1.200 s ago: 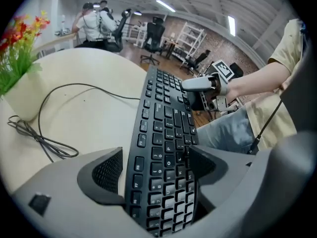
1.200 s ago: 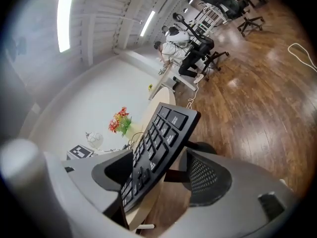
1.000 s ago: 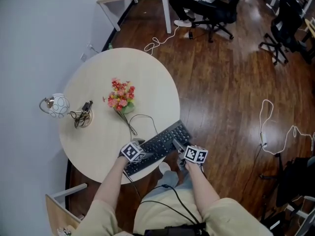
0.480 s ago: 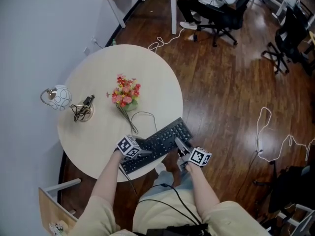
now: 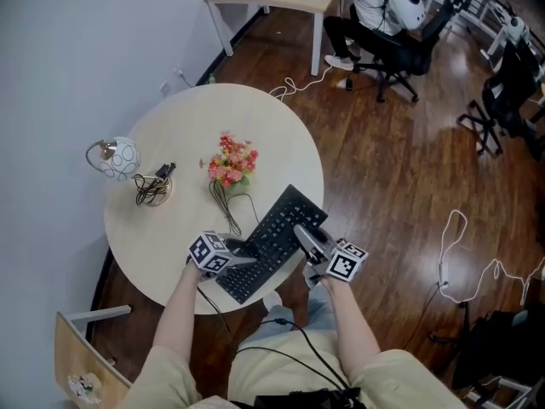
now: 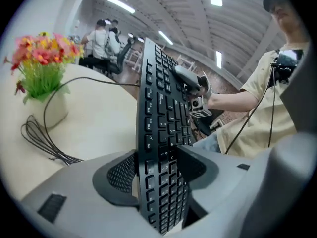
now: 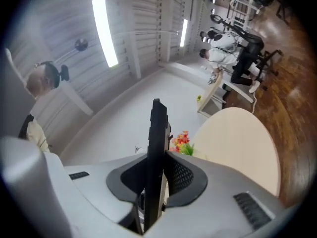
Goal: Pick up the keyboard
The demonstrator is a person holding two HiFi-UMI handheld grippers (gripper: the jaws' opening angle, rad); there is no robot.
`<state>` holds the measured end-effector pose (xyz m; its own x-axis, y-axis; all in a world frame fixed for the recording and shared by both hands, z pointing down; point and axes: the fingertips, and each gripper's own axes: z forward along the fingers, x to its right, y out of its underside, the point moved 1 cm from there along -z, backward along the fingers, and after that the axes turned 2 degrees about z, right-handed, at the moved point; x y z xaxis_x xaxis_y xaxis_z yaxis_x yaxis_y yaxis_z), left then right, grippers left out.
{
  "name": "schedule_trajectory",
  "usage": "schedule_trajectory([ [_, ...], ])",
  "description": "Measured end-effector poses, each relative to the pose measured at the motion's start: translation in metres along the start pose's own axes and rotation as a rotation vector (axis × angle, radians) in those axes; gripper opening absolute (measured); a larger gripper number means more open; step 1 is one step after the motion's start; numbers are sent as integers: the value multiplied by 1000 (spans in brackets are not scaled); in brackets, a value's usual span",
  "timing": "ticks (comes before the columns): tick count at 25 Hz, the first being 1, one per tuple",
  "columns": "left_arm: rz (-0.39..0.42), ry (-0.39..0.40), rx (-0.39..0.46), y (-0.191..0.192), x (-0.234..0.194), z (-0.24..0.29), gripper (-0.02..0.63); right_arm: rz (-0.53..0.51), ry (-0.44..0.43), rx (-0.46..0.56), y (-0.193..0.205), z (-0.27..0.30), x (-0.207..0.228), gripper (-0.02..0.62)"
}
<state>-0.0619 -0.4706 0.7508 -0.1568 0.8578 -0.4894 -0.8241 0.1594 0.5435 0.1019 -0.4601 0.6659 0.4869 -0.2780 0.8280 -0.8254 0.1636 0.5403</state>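
At six o'clock on the round table's edge, item in hand: one black keyboard.

- Left gripper [image 5: 245,256] is closing its jaws across the keyboard [image 5: 274,239] near the board's seven o'clock end, one pad on the keys and one on the back.
- Right gripper [image 5: 308,244] is pinching the four o'clock long edge, jaws tight together on it.
- Keyboard is lying tilted, long axis seven to one o'clock, apparently clear of the table [image 5: 255,118].
- Dark cable [image 5: 223,204] is trailing toward the flowers [image 5: 230,162] at eleven o'clock.

Step judged: lift under way. The next move is calling for both grips staying firm, an even raise, and enough cable slack to spare the flowers.
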Motion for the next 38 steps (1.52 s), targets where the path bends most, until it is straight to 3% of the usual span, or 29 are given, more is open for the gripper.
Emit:
schedule_trajectory([
  [4,56,-160,166,-38,3,-32,236,-199,-110,-58,-45,33,-53,91],
  [10,121,-400,395,-87,21,-98,232,-502,-376,-190,-85,83,-166,91],
  [13,167,-534,492,-105,36,-136,171,-611,-506,-223,-97,100,-218,89],
  [16,187,-630,617,-125,53,-165,163,-679,-640,-218,-107,113,-269,89],
  [19,203,-612,722,-140,76,-183,163,-691,-781,-216,-114,122,-313,89],
  [23,229,-624,756,-140,95,-200,160,-679,-892,-237,-112,126,-343,89],
  [30,206,-727,741,-119,103,-214,161,-625,-921,-262,-97,131,-351,89],
  [38,168,-761,775,-104,97,-213,161,-639,-961,-308,-75,139,-353,89],
])
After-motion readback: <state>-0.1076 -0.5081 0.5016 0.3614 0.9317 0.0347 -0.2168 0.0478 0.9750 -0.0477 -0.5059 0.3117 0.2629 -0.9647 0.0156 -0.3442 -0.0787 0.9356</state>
